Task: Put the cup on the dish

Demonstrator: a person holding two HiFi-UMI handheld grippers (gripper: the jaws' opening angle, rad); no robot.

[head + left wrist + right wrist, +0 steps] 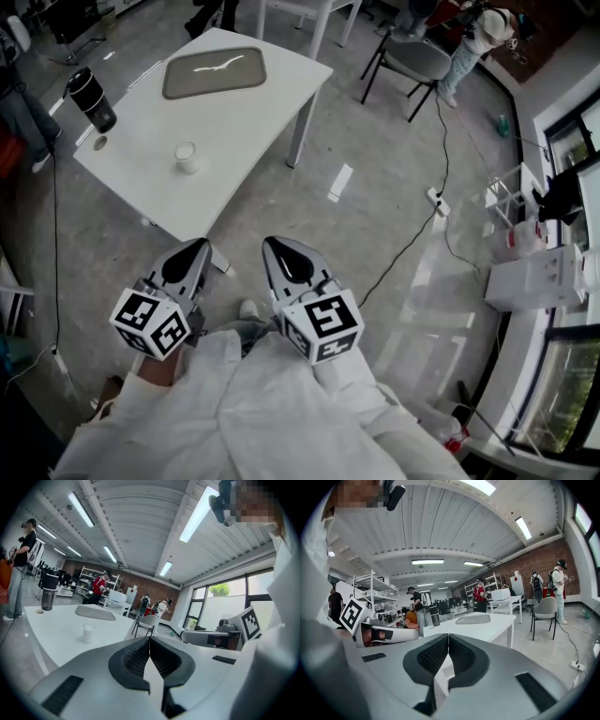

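Note:
A small white cup (187,157) stands near the front of the white table (141,187); in the left gripper view the cup (88,633) is ahead and to the left. The dish, a grey oblong tray (214,72), lies at the table's far end, and both gripper views catch the dish (95,613) (473,619). My left gripper (201,245) and right gripper (270,243) are side by side close to my body, short of the table's near corner. Both are shut with nothing between their jaws (149,639) (448,637).
A black tumbler (93,98) and a small round disc (99,142) sit at the table's left side. A grey chair (412,62), a floor cable with a power strip (436,202) and white boxes (534,277) lie to the right. Other people stand around the room.

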